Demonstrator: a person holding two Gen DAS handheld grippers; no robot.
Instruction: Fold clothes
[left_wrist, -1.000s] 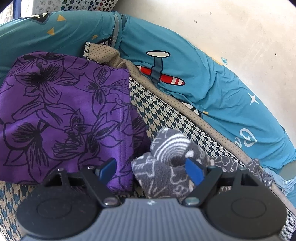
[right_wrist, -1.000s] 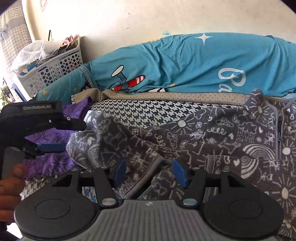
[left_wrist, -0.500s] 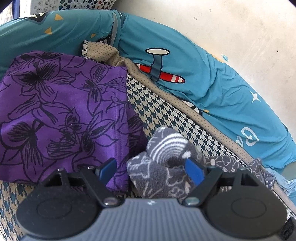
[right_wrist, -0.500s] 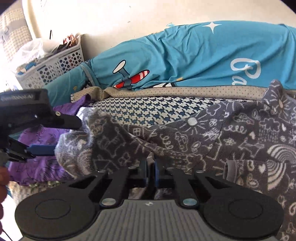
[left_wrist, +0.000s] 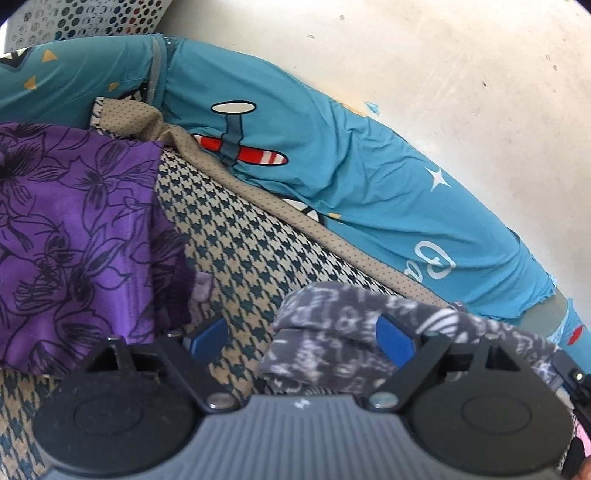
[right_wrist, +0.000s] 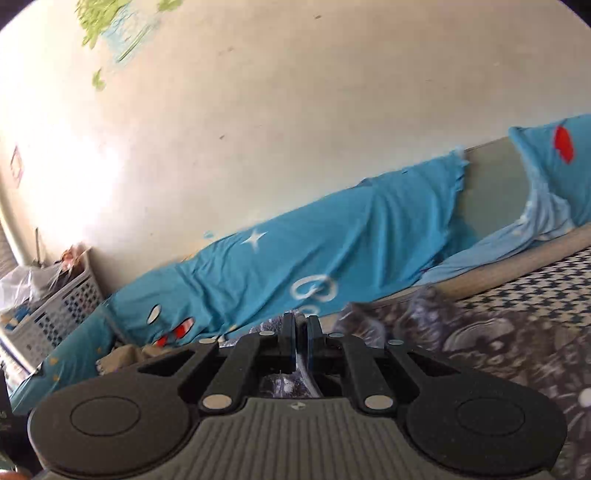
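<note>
With right tool (right_wrist: 300, 332) clenched on grey patterned garment (right_wrist: 498, 354) and left tool (left_wrist: 302, 334) released, lift slowly, avoiding purple cloth (left_wrist: 74, 236).

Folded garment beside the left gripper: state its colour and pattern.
The folded garment is purple with black outlined flowers, clearest in the left wrist view.

A bed covered by a beige-and-dark-teal houndstooth woven sheet (left_wrist: 236, 236) spreads ahead of the tongs. On it, left of the left tongs, lies a purple cloth with black flower outlines (left_wrist: 74, 229). A dark grey fleece garment with white doodles (left_wrist: 332, 332) lies at that tool's right finger, and right of the right tongs.
</note>
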